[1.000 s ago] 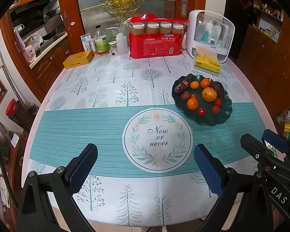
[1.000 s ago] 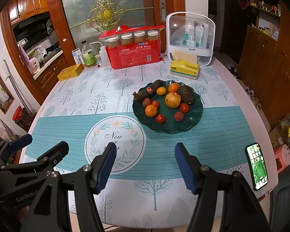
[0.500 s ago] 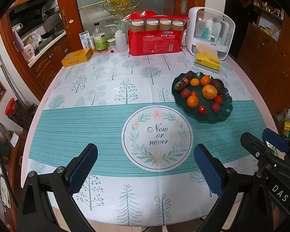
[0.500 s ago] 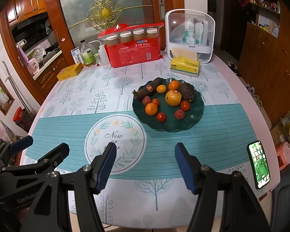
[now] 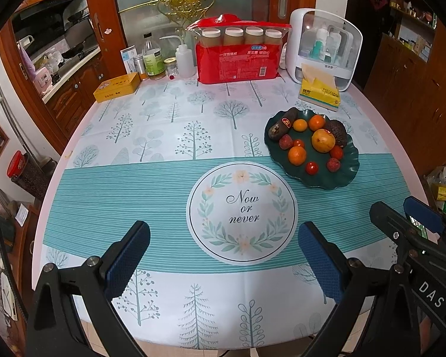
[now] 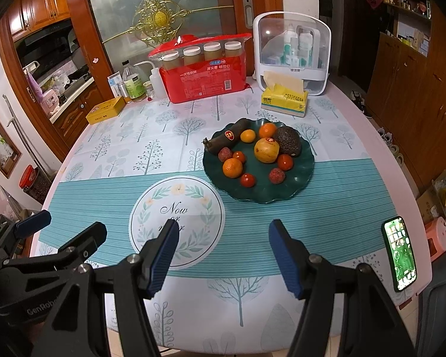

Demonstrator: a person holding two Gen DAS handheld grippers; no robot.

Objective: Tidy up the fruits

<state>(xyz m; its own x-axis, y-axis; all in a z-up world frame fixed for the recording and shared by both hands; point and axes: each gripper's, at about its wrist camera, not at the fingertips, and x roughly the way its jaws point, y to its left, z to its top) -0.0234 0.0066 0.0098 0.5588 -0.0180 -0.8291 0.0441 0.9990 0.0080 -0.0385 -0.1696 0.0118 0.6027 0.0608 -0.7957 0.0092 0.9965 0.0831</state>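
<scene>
A dark green wavy plate point(image 5: 346, 175) point(image 6: 300, 181) lies right of centre on the tablecloth. It holds several fruits: a yellow-red pomegranate point(image 5: 323, 140) point(image 6: 266, 150), an avocado point(image 6: 287, 141), oranges point(image 6: 232, 167), small tomatoes point(image 6: 248, 180), lychees point(image 6: 276, 175) and a dark banana point(image 6: 226, 138). My left gripper point(image 5: 223, 242) hovers open over the near table edge, well short of the plate, with nothing between its blue pads. My right gripper point(image 6: 220, 242) is open and empty too, just in front of the plate.
At the back stand a red paper-cup pack point(image 6: 206, 76), a white storage box point(image 6: 291, 53), a yellow tissue pack point(image 6: 284, 99), bottles point(image 6: 133, 84) and a yellow tin point(image 6: 105, 110). A lit phone point(image 6: 399, 253) lies near the right edge.
</scene>
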